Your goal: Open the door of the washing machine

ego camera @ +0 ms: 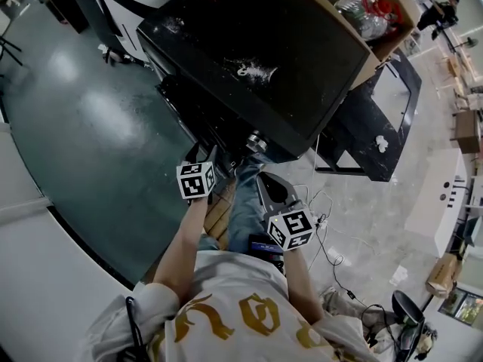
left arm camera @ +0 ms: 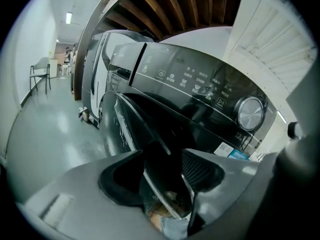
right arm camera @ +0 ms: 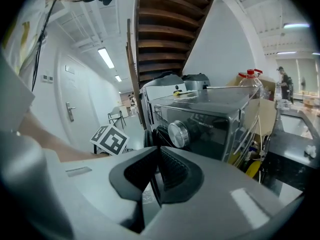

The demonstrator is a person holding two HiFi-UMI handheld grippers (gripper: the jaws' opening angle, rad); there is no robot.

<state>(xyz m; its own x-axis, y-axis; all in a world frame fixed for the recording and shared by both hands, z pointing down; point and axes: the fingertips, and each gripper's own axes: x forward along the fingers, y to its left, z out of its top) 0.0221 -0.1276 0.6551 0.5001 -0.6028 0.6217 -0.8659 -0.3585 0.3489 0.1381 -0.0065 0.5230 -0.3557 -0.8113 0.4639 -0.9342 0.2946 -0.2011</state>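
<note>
Half done at best, I judge: left gripper [left arm camera: 166,173] clamps the door [left arm camera: 134,121] rim, seemingly ajar off the washing machine [left arm camera: 200,81] front; right gripper [right arm camera: 157,173] pinched together, empty; wider swing left.

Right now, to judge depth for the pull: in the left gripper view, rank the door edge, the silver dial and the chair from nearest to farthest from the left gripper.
1. Door edge: low centre, right between the jaws of the left gripper.
2. Silver dial: upper right, further back.
3. Chair: far left, well down the room.
</note>
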